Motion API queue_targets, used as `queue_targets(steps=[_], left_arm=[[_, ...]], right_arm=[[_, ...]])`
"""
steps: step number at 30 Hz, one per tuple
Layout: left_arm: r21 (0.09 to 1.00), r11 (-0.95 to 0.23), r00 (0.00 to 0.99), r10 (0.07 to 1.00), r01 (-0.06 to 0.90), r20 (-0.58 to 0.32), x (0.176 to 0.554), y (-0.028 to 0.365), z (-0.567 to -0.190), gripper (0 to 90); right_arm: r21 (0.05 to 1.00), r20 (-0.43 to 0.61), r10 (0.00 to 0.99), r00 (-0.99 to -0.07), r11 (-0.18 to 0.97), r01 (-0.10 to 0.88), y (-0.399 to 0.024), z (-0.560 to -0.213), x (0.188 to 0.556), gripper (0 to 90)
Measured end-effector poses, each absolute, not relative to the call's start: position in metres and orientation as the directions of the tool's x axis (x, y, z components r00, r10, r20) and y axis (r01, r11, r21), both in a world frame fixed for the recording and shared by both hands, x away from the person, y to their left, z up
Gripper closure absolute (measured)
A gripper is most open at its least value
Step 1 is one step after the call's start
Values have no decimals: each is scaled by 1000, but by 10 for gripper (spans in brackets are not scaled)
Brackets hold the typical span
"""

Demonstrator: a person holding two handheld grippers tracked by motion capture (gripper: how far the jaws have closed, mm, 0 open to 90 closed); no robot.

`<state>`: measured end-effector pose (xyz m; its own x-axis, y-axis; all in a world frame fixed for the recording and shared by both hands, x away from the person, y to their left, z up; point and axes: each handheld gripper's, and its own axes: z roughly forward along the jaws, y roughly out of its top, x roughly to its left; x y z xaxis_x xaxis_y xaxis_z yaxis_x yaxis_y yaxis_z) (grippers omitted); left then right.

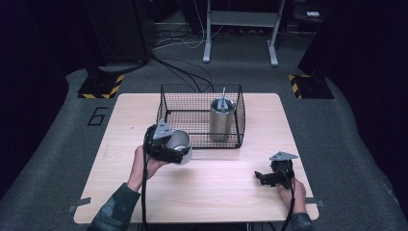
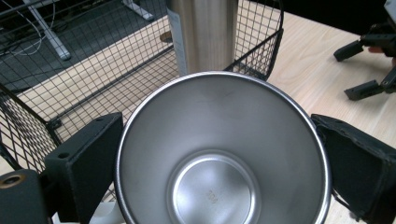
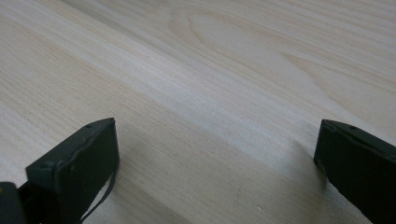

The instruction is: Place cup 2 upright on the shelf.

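— Pale wood table [image 1: 202, 192] on a grey carpeted floor, dark all around, with a metal desk frame [image 1: 240, 29] and loose cables at the back. What stands on the wood?

— One black wire basket [image 1: 166, 103] at the far middle. Inside it, in the right half, a tall steel tumbler [image 1: 222, 120] stands upright, with a thin rod or straw sticking up from its top.

— Anything else in the basket?

— Its left half is bare mesh.

— And the left gripper [image 1: 168, 147]?

— It sits just in front of the basket's near left corner, clamped on a steel cup [image 1: 180, 144]. In the left gripper view the two black jaws press against either side of the steel cup [image 2: 219, 154], whose mouth faces the camera. Nothing lies inside; you see the bare round bottom.

— How close is it to the tumbler?

— Near, with the basket's wire wall between them.

— The right gripper [image 1: 269, 177]?

— Low over the near right of the table, well apart from the basket, jaws spread wide with bare wood between them.
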<state>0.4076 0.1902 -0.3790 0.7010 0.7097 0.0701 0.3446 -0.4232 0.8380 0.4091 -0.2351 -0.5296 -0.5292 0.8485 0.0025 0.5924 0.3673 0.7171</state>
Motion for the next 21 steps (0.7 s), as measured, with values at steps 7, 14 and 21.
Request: queue_targets(steps=[7, 14, 21], left_arm=[[840, -426, 701, 709, 335, 80, 412, 189, -369, 64], [844, -433, 708, 700, 316, 94, 417, 186, -359, 64], [845, -434, 712, 696, 312, 94, 426, 182, -348, 64]], right_arm=[[717, 3, 849, -529, 367, 593, -235, -530, 409, 0], [717, 3, 848, -529, 367, 592, -235, -530, 409, 0], [717, 2, 848, -531, 369, 592, -235, -530, 409, 0]])
